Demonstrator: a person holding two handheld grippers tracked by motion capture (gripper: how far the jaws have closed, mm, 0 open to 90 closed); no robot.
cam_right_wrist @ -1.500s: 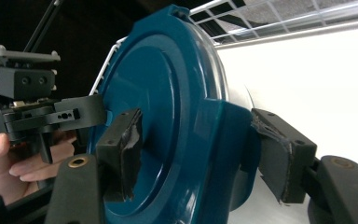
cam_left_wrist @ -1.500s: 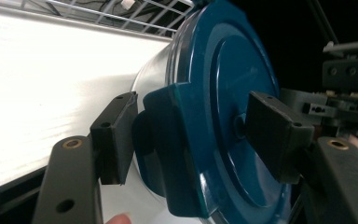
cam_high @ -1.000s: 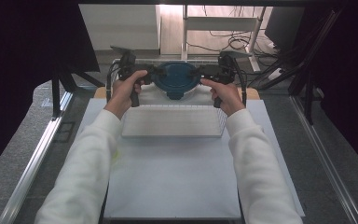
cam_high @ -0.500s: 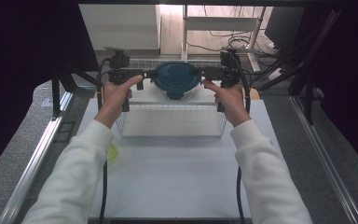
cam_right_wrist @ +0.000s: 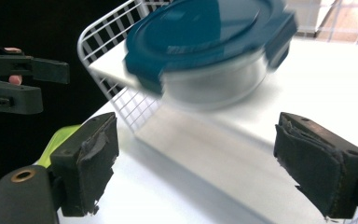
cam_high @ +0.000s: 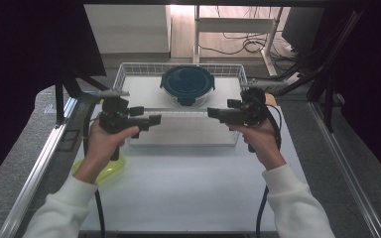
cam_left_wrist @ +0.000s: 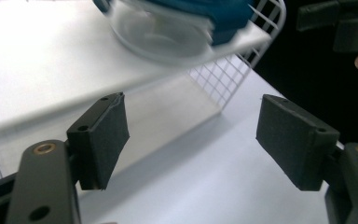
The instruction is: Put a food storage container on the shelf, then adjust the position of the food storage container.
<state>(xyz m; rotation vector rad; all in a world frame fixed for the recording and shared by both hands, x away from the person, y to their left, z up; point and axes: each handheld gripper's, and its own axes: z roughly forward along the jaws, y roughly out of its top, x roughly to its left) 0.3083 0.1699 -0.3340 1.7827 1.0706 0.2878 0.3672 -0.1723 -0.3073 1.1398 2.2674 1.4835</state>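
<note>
A round glass container with a dark blue clip lid (cam_high: 187,85) sits in a white wire basket (cam_high: 129,70) at the back of the table. My left gripper (cam_high: 153,120) hangs over the basket's near left edge, pointing right. My right gripper (cam_high: 214,113) faces it from the right. Both are open and hold nothing; their jaws have just widened and then eased in slightly. In the left gripper view the pads (cam_left_wrist: 103,135) frame bare table below the container (cam_left_wrist: 168,28). In the right gripper view the container (cam_right_wrist: 205,42) lies beyond the open gripper (cam_right_wrist: 196,154).
A yellow-green dish (cam_high: 104,171) lies on the white table (cam_high: 188,188) under my left hand and appears again (cam_right_wrist: 58,140) at the left of the right gripper view. Metal rails run along both table sides. Cables trail toward the person.
Both grippers have left the container's sides and drawn back toward the person, over the basket's near edge. Their jaws stand wider. The container stays in the basket.
</note>
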